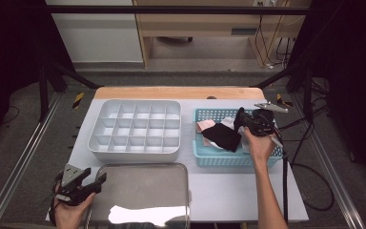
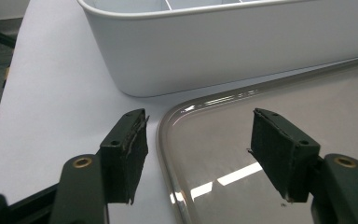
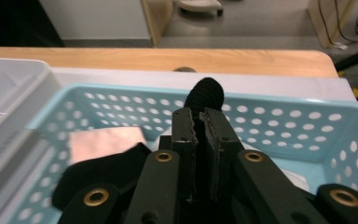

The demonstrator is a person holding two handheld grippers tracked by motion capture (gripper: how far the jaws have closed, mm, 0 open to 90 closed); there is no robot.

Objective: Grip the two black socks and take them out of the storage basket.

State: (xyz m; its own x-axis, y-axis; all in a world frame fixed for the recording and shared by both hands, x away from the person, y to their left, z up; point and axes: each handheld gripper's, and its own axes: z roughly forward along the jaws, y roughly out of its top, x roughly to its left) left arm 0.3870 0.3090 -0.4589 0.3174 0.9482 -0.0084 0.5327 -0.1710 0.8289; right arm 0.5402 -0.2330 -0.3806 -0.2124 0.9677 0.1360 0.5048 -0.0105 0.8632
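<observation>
Black cloth (image 1: 221, 136), probably a sock or something like it, is pinched in the right gripper (image 1: 240, 120) over the blue basket (image 1: 219, 160) at the right of the worktop (image 1: 228, 191). In the right gripper view the jaws stand nearly together with a rounded fold of that black cloth (image 3: 206, 95) sticking up between their tips, so the grip looks firm. Most of the piece hangs down into the basket, resting on a pinkish piece (image 1: 204, 126) and a pale one that lie there too.

The left gripper (image 1: 94, 179) is wide open and holds nothing. It hovers at the near left corner of the metal tray (image 1: 171, 171); in the left gripper view one jaw is over the worktop and the other over the tray (image 2: 307, 102), with the wall of the white divided box (image 2: 223, 51) just beyond.

As for progress, the work looks to be at its very start. Every compartment of the white divided box (image 1: 100, 143) appears bare, and so does the tray. One piece has been gripped but has not left the basket. Judging from the layout, what remains is to lift it clear, carry it left to the tray or a compartment, and then deal with the pieces left in the basket.
</observation>
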